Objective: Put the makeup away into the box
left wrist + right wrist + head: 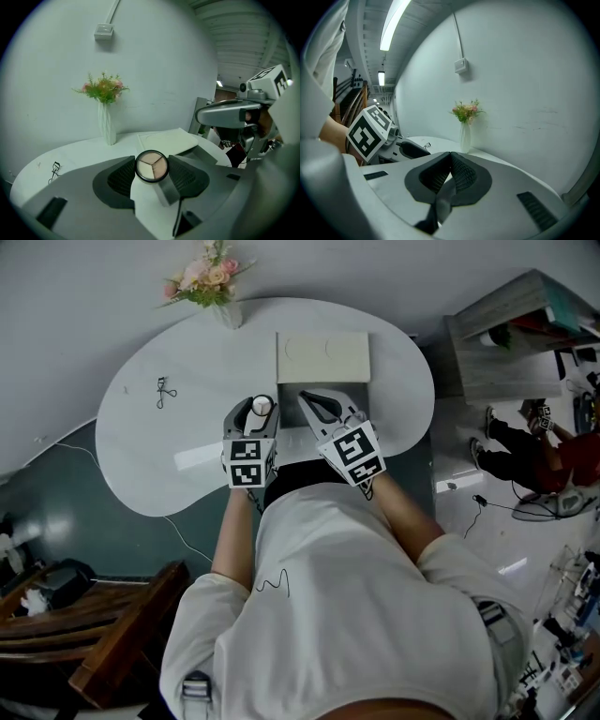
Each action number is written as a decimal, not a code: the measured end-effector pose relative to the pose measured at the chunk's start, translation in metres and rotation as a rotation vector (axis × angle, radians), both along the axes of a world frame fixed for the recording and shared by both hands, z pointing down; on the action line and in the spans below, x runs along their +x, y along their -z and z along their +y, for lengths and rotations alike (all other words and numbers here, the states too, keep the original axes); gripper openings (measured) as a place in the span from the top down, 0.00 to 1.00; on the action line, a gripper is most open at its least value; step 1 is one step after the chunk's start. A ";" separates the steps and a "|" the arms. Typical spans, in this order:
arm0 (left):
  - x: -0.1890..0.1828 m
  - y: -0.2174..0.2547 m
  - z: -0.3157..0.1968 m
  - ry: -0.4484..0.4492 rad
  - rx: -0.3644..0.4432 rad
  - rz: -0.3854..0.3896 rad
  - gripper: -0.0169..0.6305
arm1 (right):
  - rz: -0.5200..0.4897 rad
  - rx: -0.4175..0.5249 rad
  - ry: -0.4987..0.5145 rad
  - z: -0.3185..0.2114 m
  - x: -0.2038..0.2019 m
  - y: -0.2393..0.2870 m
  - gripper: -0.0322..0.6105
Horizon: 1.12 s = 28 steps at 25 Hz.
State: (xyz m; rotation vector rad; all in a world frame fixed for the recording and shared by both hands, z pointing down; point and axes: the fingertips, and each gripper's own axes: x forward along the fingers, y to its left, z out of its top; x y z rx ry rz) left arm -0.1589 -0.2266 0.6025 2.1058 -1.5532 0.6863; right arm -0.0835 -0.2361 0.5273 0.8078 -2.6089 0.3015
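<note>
A round compact point(152, 166) with three beige shades is clamped between the pads of my left gripper point(152, 174), face toward the camera. In the head view this compact point(262, 406) is held at the table's front middle by the left gripper point(260, 412). The flat cream box point(323, 357) lies just beyond, lid down; it shows as a pale slab point(166, 140) past the compact. My right gripper point(317, 404) hovers beside the left one, shut and empty. Its pads point(459, 171) meet with nothing between them, aimed at the wall. An eyelash curler point(164, 392) lies far left.
A white vase of flowers point(217, 292) stands at the back edge of the white kidney-shaped table point(141, 465). A wooden chair point(103, 634) is at lower left. A shelf unit point(511, 343) and a seated person point(534, 451) are off to the right.
</note>
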 end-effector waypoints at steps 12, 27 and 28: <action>0.098 -0.024 -0.012 -0.279 -0.057 -0.033 0.61 | 0.059 -0.057 -0.058 -0.020 0.078 -0.026 0.95; 0.178 -0.088 -0.021 -0.417 -0.247 -0.043 0.61 | 0.078 -0.087 -0.111 -0.020 0.151 -0.031 0.95; 0.179 -0.092 -0.022 -0.420 -0.265 -0.055 0.61 | 0.076 -0.088 -0.108 -0.021 0.152 -0.031 0.95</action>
